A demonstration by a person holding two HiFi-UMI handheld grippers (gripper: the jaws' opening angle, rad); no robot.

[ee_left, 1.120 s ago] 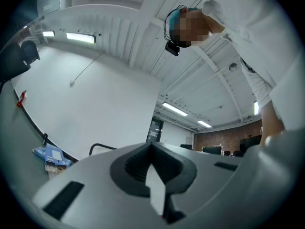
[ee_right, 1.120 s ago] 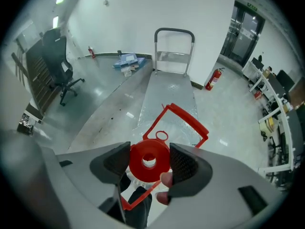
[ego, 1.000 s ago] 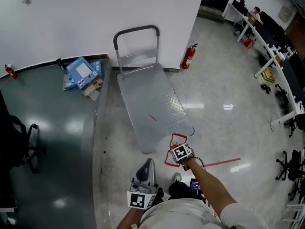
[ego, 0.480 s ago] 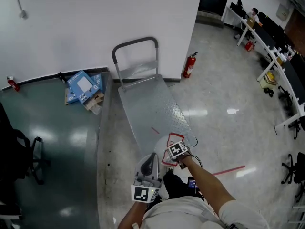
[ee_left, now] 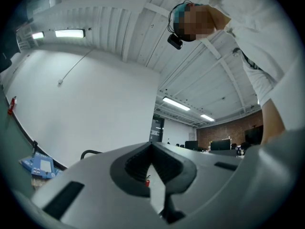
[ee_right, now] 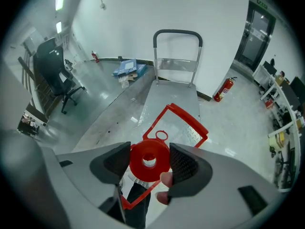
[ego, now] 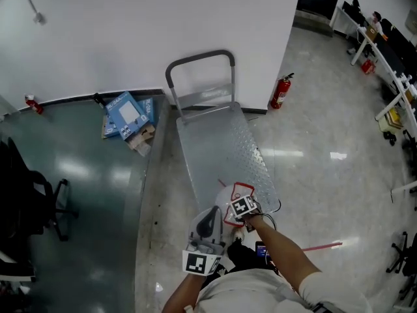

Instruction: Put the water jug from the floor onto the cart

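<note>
Your R gripper (ee_right: 150, 162) is clamped on the water jug (ego: 223, 197) at its red cap (ee_right: 142, 151), 1 jaw each side of the neck. The jug's red carry handle (ee_right: 188, 119) sticks out fwd. The jug is at the near end of the cart (ego: 218, 145) deck; can't tell if it's resting there or hanging just above. Your L gripper (ee_left: 152, 146) points up at the ceiling, jaw tips together w/ nothing btwn them, just beside the jug in the head view.
</note>
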